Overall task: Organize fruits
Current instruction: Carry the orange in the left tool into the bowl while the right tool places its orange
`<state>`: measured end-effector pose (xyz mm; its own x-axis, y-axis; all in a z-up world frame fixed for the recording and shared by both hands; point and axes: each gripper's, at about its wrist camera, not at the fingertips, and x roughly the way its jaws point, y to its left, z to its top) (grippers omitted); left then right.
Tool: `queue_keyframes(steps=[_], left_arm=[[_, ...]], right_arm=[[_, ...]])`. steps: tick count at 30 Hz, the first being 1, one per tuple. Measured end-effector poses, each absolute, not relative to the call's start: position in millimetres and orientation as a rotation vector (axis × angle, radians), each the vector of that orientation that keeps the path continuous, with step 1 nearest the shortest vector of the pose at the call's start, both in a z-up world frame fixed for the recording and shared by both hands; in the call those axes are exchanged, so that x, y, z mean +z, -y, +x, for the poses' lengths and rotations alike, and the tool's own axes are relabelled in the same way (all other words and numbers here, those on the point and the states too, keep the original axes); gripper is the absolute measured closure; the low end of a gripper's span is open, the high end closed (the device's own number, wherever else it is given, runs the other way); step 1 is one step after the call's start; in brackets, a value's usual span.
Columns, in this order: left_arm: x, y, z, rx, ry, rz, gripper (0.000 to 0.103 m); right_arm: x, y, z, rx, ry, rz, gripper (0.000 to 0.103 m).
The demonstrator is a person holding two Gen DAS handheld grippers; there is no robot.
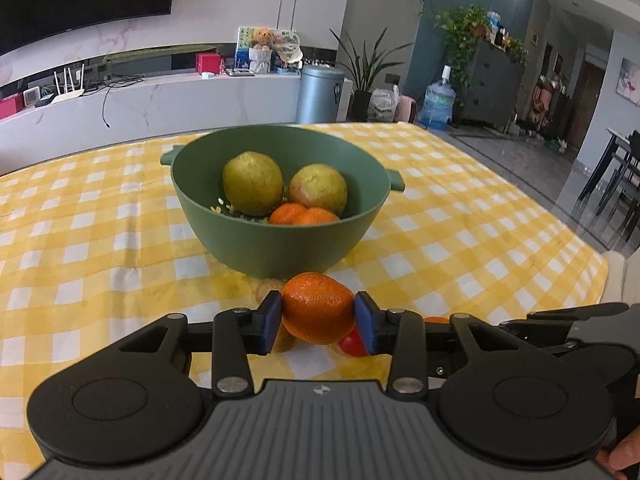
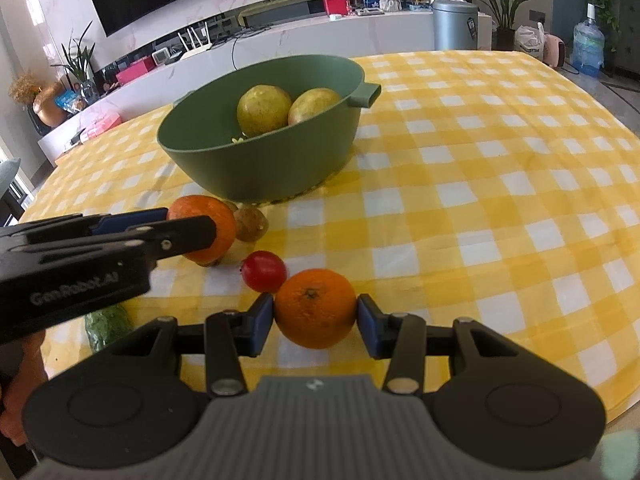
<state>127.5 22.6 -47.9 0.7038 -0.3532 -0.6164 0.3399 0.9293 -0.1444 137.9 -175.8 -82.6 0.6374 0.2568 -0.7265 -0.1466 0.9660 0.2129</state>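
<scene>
Left fingers (image 1: 316, 322): narrowed and clenched on an orange (image 1: 318, 307), one blue pad against each side of the fruit. The orange sits squarely between the pads, raised just clear of the counter (image 1: 460, 232), as the right wrist view shows from the side.

Right fingers (image 2: 316, 322): likewise clamped on a second orange (image 2: 315, 307), stem end facing up, both pads in contact with its flanks. It is hard to tell whether this fruit rests on the cloth or hangs just above it.

Nearby, on the yellow-and-white check cloth: a small red tomato (image 2: 264, 271) touching, or just beside, the second orange on its left. A brownish kiwi-like fruit (image 2: 251, 223) lies just beyond the first orange, near the foot of the bowl. A green leafy or bumpy item (image 2: 108, 326) is partly hidden under the left gripper body; cannot identify it.

Further out: a green bowl (image 1: 276, 240) with side handles stands upright in mid-counter, ahead of both pairs of fingers. Inside it are two yellow-green pears (image 1: 253, 183) side by side, touching, and orange fruit (image 1: 302, 215) low against the near wall.
</scene>
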Motion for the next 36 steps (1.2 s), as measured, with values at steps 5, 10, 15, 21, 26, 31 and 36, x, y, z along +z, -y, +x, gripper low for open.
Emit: queue_keyframes(steps=[5,10,15,21,26,31,36], left_arm=[[-37,-30,124,-0.379,-0.664,-0.074,0.059],[-22,-36,119,-0.365,-0.609,-0.109,0.059],[-5,-39,120,-0.365,-0.565,-0.110,0.059],[11,-46,136,-0.331,-0.552,-0.131,0.060],[21,-49,154,-0.322,-0.570,-0.138,0.062],[18,-48,182,-0.314,-0.599,-0.123,0.062],[7,-50,201,-0.320,-0.637,-0.123,0.062]], right_arm=[[-75,177,134,0.239,-0.803,0.134,0.060],[-63,178,131,0.245,-0.734,0.119,0.060],[-47,180,135,0.257,-0.673,0.108,0.060],[-22,178,150,0.286,-0.591,0.046,0.060],[-1,173,170,0.331,-0.560,0.004,0.060],[7,164,198,0.349,-0.570,-0.034,0.061],[-1,155,223,0.386,-0.640,-0.031,0.061]])
